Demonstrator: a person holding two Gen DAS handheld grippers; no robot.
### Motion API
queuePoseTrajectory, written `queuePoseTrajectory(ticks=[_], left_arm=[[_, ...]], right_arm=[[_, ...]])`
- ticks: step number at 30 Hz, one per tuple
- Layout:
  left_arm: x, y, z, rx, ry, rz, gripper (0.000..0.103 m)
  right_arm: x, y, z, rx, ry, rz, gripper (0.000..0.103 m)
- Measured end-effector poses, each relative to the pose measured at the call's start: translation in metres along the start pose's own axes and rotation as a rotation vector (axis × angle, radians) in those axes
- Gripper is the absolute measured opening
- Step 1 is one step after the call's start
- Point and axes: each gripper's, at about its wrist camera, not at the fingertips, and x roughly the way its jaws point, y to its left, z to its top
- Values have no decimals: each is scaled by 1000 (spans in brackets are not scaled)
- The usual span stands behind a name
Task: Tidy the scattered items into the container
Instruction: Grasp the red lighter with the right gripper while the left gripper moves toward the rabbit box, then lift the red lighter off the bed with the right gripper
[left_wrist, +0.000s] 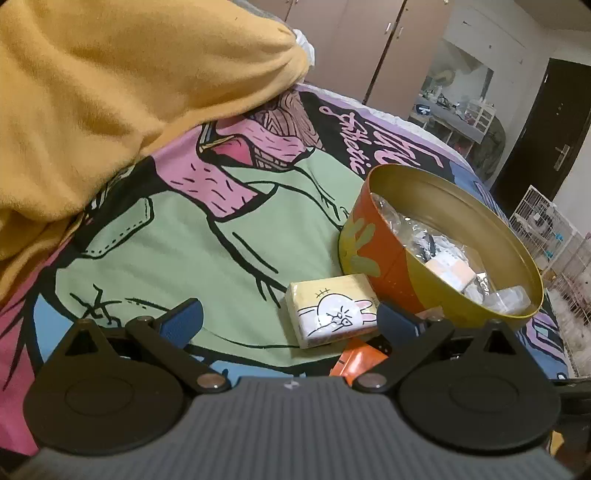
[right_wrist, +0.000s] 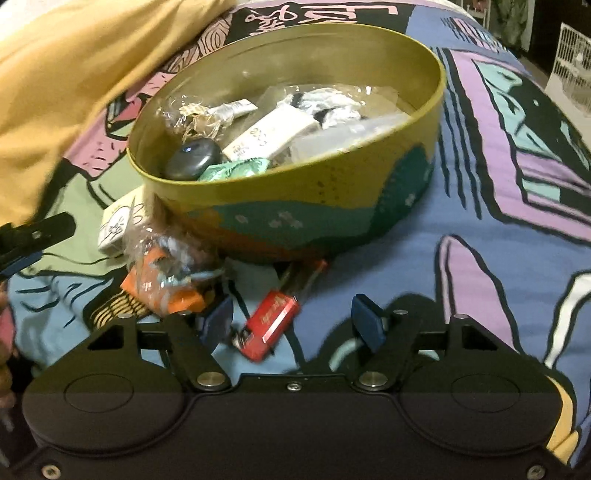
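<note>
A bed with a cartoon-print cover (left_wrist: 192, 236) carries everything, a yellow blanket (left_wrist: 110, 92) heaped at its left. The left tongs (left_wrist: 288, 317) gape wide, holding nothing, a rabbit-print tissue pack (left_wrist: 332, 310) lying just ahead between the fingers. An orange packet (right_wrist: 166, 284) and a red lighter (right_wrist: 271, 328) lie near the round tin (right_wrist: 295, 192), which holds assorted small items. The right tongs (right_wrist: 291, 325) stand wide open and empty, around the lighter.
</note>
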Motion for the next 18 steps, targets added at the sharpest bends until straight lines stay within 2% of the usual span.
queuePoseTrajectory(ticks=[3,7,8,9,12,18], left_arm=[[2,2,0,-10,8,0,103],[5,2,0,-15,21,-6,103],[5,2,0,-16,25,-8,103],[5,2,0,-16,26,-9,103],[5,2,0,-16,24,-14,103],[4,0,-1,-14,30,-40,103]], right_arm=[[10,16,2,-44,10,-41,54],[17,29,-3,-100,16,-100,52],[16,29,-4,-104,10,-106,48],[14,28,-6,-115,3,-112,37],[7,20,-11,-146,-6,-90,24],[-16,1,-19,-121,1,-33,22]])
